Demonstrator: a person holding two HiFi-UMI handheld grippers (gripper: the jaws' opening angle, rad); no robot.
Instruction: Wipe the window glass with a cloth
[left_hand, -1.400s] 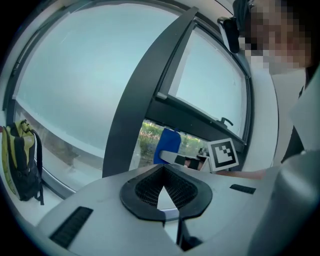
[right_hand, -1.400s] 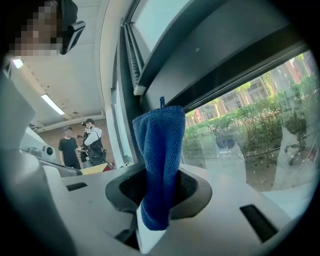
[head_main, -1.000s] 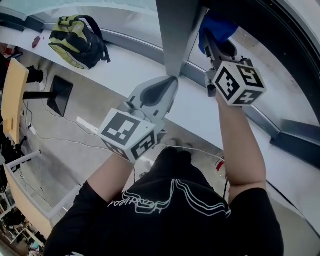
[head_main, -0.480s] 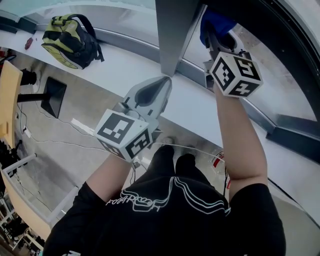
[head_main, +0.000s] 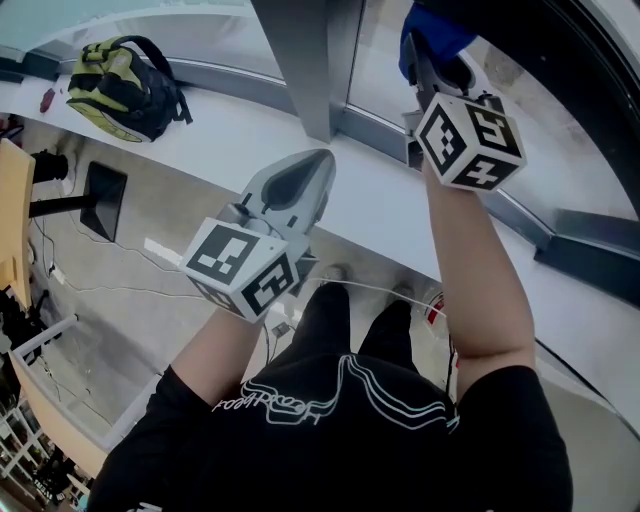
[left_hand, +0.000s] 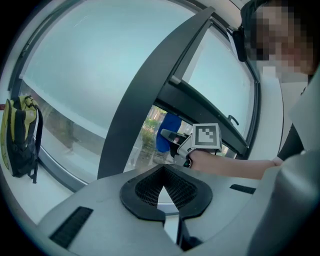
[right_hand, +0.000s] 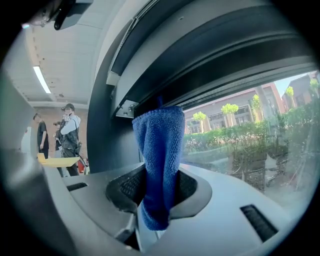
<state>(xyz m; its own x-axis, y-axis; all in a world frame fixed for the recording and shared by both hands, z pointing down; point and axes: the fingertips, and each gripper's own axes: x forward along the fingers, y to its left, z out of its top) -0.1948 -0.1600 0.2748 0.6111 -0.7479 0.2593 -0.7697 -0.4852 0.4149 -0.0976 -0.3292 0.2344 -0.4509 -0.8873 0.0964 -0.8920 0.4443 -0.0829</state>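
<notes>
Since a second ago the window post (head_main: 300, 60) and the backpack (head_main: 115, 85) have slid toward the left of the head view. The right gripper (head_main: 437, 62) stays at the upper right, with the blue cloth (head_main: 432, 25) raised by the window glass (head_main: 375, 50). The left gripper (head_main: 305, 170) hangs at centre over the white sill (head_main: 390, 225).

Left gripper view: its jaws are closed together on nothing at bottom centre, and the cloth shows right of the post.

Right gripper view: the jaws clamp the cloth upright at centre, with the glass to the right.
</notes>
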